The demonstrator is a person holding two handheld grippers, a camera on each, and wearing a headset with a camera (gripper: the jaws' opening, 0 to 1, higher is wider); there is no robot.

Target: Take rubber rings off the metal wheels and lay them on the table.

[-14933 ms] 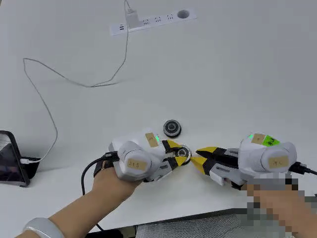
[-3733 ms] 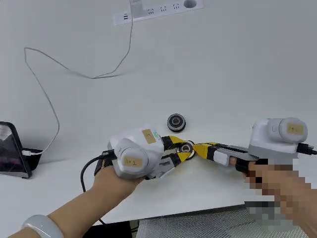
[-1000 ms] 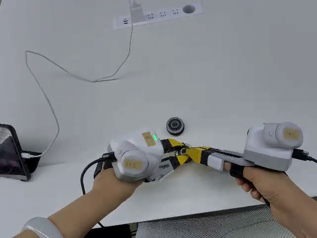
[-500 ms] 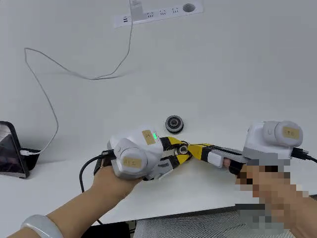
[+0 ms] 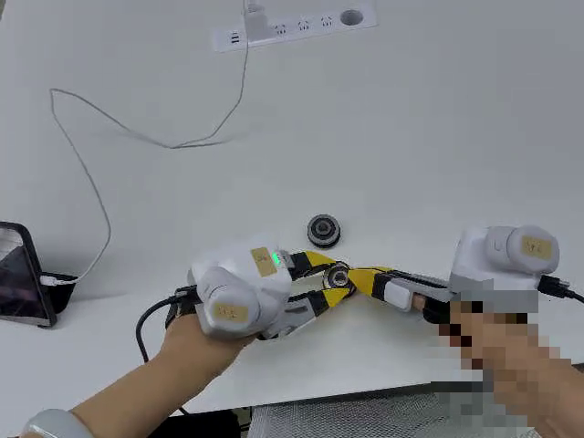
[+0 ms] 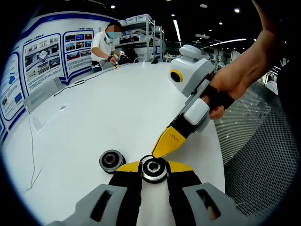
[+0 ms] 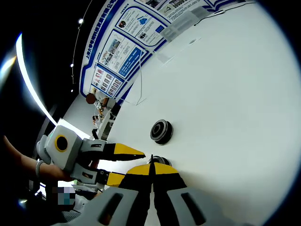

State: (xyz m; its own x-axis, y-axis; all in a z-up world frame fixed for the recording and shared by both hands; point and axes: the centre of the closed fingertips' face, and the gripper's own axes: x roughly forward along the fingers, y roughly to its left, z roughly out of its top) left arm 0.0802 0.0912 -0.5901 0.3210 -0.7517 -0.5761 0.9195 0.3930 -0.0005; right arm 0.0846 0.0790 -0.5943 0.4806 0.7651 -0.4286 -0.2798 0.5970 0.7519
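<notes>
A small metal wheel [image 5: 339, 276] with a black rubber ring is clamped between the yellow jaws of my left gripper [image 5: 335, 279], just above the table near its front edge. In the left gripper view the wheel [image 6: 155, 170] sits between the tips of the left gripper [image 6: 155, 165]. My right gripper [image 5: 355, 276] reaches in from the right, jaws pressed together, tips pinching the ring at the wheel's rim. The right gripper view shows the right gripper [image 7: 151, 165] shut, with the wheel [image 7: 161, 161] mostly hidden behind it. A second wheel [image 5: 323, 230] lies flat on the table just beyond.
A white power strip [image 5: 297, 25] lies at the far edge, its grey cable [image 5: 100, 128] looping down the left side to a phone [image 5: 16, 274] on a stand. The table's front edge [image 5: 365, 394] runs close under both hands.
Early on the right gripper stood open and apart from the wheel; now it is shut at the wheel's rim. In the last second the left gripper's body dropped slightly to the left.
</notes>
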